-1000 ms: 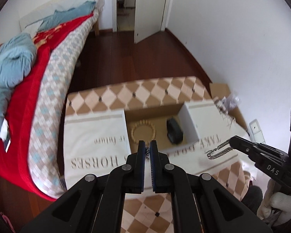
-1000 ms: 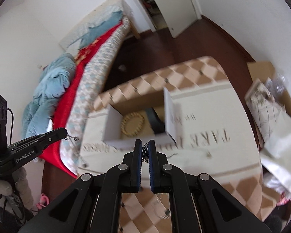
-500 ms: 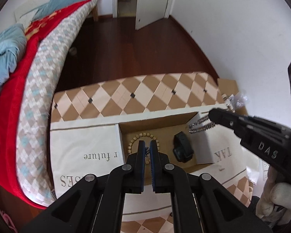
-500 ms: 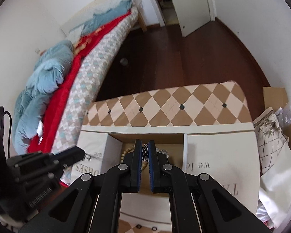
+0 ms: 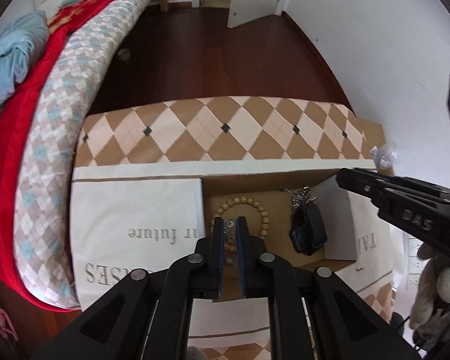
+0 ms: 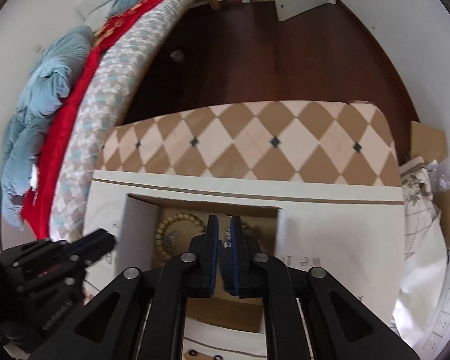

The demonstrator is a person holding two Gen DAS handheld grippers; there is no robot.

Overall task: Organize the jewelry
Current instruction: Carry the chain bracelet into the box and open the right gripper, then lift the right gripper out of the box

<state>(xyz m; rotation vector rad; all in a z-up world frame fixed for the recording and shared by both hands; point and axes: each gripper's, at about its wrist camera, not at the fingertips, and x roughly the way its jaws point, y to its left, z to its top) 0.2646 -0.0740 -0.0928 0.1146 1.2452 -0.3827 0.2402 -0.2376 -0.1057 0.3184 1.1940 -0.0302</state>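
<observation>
Both grippers hang over the open cardboard box [image 5: 255,180], and what matters for us is that each piece of jewelry lies straight below its own tips, inside the box walls. Our left gripper [image 5: 230,225] points steeply down over the wooden bead bracelet [image 5: 249,202]; its jaws have just been opening, standing now at a narrow gap with a small silver piece [image 5: 228,229] between the pads — we cannot tell whether the pads press on it or have let go. Our right gripper [image 6: 223,226], also tilted steeply down, has just been opening as well; its jaws show a clear gap, and the silver chain [image 5: 300,199] lies in the box's right half beside the black watch-like band [image 5: 310,231], seemingly released. In the right wrist view a silvery bit [image 6: 226,238] shows between the blue pads, apparently loose. We judge both drops nearly made — the left jaws need to part further, then both hands lift straight up, clear of the flaps.
</observation>
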